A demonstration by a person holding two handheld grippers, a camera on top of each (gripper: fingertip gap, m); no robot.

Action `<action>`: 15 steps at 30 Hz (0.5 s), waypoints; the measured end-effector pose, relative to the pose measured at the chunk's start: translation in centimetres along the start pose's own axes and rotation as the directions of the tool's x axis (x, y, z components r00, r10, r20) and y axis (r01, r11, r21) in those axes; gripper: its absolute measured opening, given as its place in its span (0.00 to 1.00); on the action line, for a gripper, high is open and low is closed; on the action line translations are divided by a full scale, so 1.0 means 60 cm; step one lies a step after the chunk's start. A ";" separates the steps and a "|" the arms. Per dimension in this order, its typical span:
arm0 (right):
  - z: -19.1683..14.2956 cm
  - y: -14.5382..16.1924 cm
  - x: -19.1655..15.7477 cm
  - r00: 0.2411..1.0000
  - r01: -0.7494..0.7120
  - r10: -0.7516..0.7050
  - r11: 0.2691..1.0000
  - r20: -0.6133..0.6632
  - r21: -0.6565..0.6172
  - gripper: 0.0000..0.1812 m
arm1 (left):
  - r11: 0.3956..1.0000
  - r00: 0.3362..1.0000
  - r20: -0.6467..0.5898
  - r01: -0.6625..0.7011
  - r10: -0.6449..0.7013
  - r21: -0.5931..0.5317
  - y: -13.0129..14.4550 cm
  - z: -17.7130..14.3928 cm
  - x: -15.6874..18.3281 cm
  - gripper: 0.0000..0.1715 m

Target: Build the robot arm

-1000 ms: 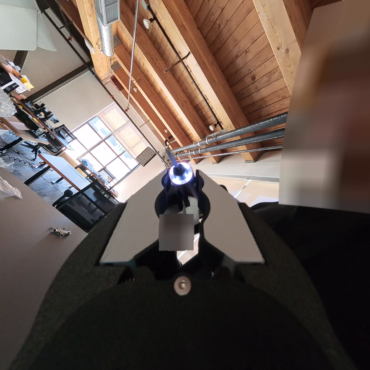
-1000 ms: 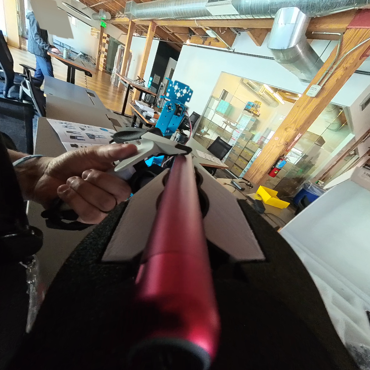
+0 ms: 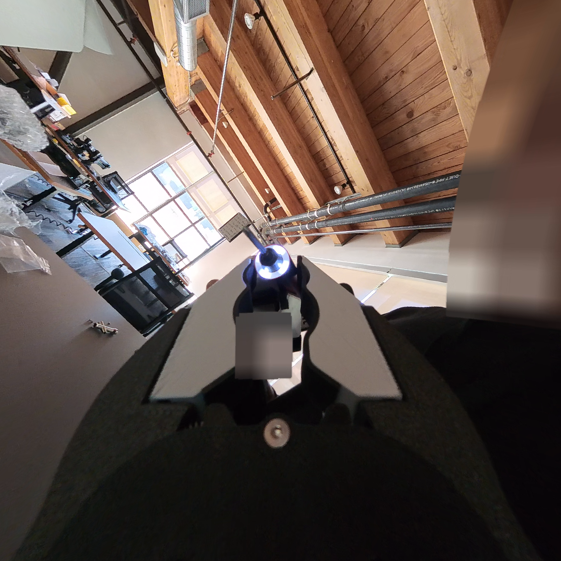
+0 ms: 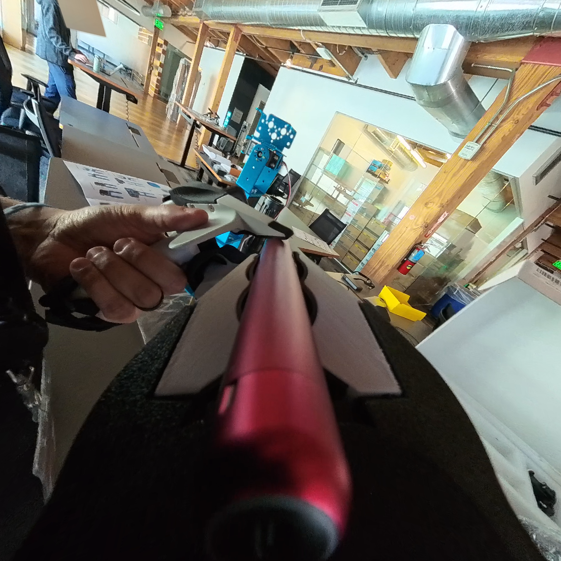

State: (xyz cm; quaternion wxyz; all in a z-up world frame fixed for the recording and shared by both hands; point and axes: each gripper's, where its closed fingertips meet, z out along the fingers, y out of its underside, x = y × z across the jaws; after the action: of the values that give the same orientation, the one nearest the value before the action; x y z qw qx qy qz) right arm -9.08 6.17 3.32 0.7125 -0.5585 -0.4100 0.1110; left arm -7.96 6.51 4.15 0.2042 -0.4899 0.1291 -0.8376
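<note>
Closed around a red cylindrical screwdriver [image 4: 273, 349] that runs lengthwise between its fingers, my right tool [image 4: 274, 255] points over the bench [image 4: 76, 379]. Just past the red tip, a person's hand [image 4: 100, 258] grips my left tool [image 4: 280, 234], whose fingers meet that tip. From the left wrist camera, aimed at the wooden ceiling [image 3: 379, 106], my left tool [image 3: 274, 267] pinches the screwdriver's nose, where a lit ring [image 3: 271, 265] glows and a dark bit [image 3: 252, 238] sticks out. Beyond stands a blue metal bracket assembly [image 4: 267, 158].
</note>
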 end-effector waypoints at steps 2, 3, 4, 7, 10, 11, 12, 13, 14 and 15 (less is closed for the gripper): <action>-0.001 0.000 0.000 1.000 -0.016 0.016 1.000 0.005 0.007 0.12 | 1.000 1.000 0.006 -0.004 0.004 0.001 0.000 0.001 0.000 0.14; -0.001 0.001 0.000 1.000 -0.016 0.016 1.000 0.007 0.007 0.13 | 1.000 1.000 0.006 -0.003 0.003 0.000 0.001 0.001 0.000 0.14; 0.000 0.001 0.000 1.000 -0.014 0.014 1.000 0.007 0.004 0.13 | 1.000 1.000 0.004 0.001 -0.001 0.001 0.000 0.001 0.000 0.14; 0.002 0.005 -0.001 0.999 -0.035 0.036 0.999 0.016 -0.009 0.12 | 1.000 1.000 0.013 0.003 -0.003 0.009 -0.001 -0.001 -0.004 0.14; 0.000 0.018 -0.006 0.997 -0.066 0.068 0.996 0.037 -0.059 0.13 | 1.000 0.998 0.058 0.006 -0.006 -0.002 0.005 -0.006 -0.017 0.15; -0.005 0.027 -0.014 0.996 -0.066 0.072 0.993 0.052 -0.096 0.12 | 1.000 0.995 0.104 -0.002 0.004 -0.022 0.014 -0.013 -0.026 0.16; -0.010 0.042 -0.025 0.993 -0.082 0.092 0.986 0.067 -0.144 0.12 | 0.998 0.983 0.179 -0.029 0.039 -0.055 0.026 -0.027 -0.038 0.18; -0.018 0.059 -0.038 0.989 -0.110 0.126 0.976 0.073 -0.190 0.12 | 0.993 0.959 0.268 -0.071 0.096 -0.099 0.042 -0.049 -0.052 0.20; -0.027 0.079 -0.050 0.985 -0.142 0.161 0.963 0.067 -0.229 0.12 | 0.983 0.923 0.352 -0.112 0.157 -0.145 0.057 -0.078 -0.065 0.22; -0.035 0.102 -0.064 0.977 -0.184 0.205 0.947 0.054 -0.265 0.12 | 0.971 0.884 0.418 -0.140 0.210 -0.192 0.072 -0.110 -0.074 0.22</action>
State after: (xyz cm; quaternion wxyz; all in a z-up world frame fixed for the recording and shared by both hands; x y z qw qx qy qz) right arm -8.19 4.50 -3.97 0.6020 -0.6793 -0.3923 0.1489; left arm -10.87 4.88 -4.25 0.2639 -0.6655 0.1892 -0.6720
